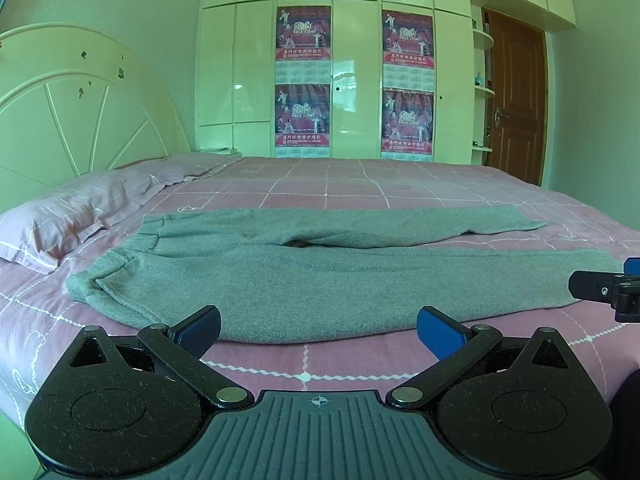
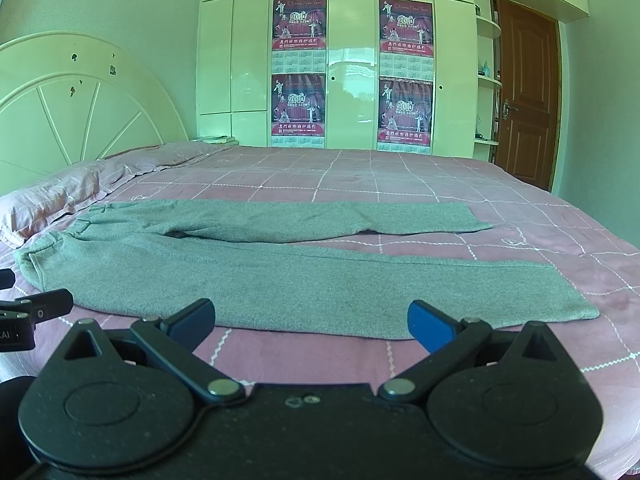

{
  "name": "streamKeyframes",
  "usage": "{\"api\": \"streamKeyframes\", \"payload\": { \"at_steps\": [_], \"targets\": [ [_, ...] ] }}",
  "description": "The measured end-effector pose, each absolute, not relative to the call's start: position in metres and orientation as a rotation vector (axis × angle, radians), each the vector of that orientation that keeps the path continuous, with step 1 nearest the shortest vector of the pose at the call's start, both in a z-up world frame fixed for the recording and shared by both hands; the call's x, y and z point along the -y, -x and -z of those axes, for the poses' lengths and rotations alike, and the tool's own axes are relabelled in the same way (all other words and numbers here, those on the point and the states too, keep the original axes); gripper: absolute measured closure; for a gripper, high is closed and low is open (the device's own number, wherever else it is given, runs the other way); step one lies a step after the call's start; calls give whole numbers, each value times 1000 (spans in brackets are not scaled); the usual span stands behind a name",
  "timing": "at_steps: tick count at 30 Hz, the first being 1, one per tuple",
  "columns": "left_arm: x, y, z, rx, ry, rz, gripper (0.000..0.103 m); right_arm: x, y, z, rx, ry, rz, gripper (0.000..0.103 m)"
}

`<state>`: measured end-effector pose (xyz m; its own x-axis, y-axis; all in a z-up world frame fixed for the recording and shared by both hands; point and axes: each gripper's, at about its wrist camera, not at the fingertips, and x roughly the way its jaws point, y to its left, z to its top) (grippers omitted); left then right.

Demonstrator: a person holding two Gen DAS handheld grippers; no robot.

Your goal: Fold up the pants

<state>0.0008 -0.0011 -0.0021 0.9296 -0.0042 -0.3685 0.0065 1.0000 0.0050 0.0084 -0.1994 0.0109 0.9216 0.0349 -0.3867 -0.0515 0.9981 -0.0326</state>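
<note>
Grey pants (image 1: 304, 276) lie spread flat on the pink checked bed, waistband to the left, both legs running right and split apart. They also show in the right wrist view (image 2: 280, 276). My left gripper (image 1: 319, 332) is open and empty, just short of the near edge of the near leg, toward the waist end. My right gripper (image 2: 312, 322) is open and empty, just short of the same near edge, toward the cuff end. The right gripper's tip (image 1: 600, 290) shows at the right edge of the left wrist view.
The pink bed sheet (image 1: 360, 188) stretches beyond the pants. Pink pillows (image 1: 80, 208) lie at the left by a white headboard (image 1: 72, 120). A white wardrobe with posters (image 1: 304, 80) and a brown door (image 1: 516, 96) stand behind the bed.
</note>
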Motion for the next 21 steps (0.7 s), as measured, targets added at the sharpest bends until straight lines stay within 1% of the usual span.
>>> {"api": "streamKeyframes", "payload": {
  "at_steps": [21],
  "targets": [
    [2, -1, 3, -381, -12, 7, 0, 198, -10, -8, -398, 43, -39, 6]
  ]
}}
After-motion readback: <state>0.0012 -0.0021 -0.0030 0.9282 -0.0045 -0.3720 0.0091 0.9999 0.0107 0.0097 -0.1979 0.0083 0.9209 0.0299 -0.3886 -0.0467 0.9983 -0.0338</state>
